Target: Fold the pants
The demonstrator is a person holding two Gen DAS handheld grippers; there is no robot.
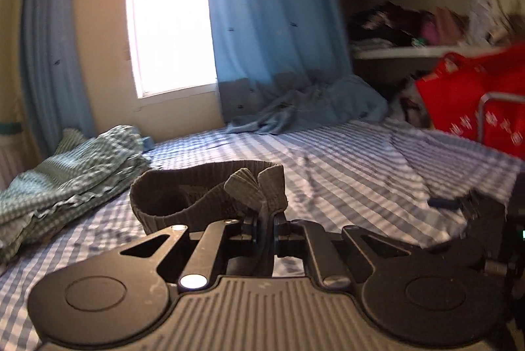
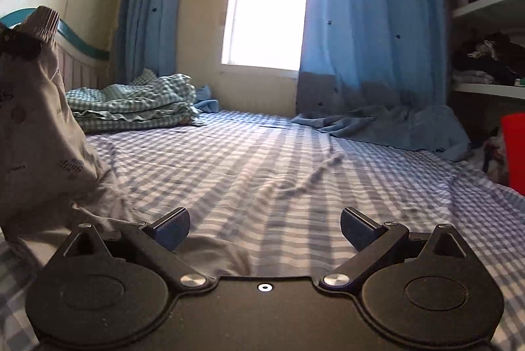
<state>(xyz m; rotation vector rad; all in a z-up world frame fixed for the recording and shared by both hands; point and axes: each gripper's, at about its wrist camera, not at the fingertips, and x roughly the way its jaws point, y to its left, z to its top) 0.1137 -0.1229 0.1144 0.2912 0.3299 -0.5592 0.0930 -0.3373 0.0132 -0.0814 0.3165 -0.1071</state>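
Your left tongs (image 1: 265,228) pinch the pants (image 1: 203,196) waistband up; the pants hang left of your wide, empty right tongs (image 2: 265,228).

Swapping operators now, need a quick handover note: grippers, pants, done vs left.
Left gripper: shut on the ribbed elastic waistband of the grey printed cotton pants, holding that end up.
Right gripper: open, holds nothing, low over the blue-and-white checked bedsheet.
Pants: hanging from the left gripper, lower part crumpled on the sheet.
Done: waistband picked up.
Left: no fold visible yet; spread the pants flat, then fold.
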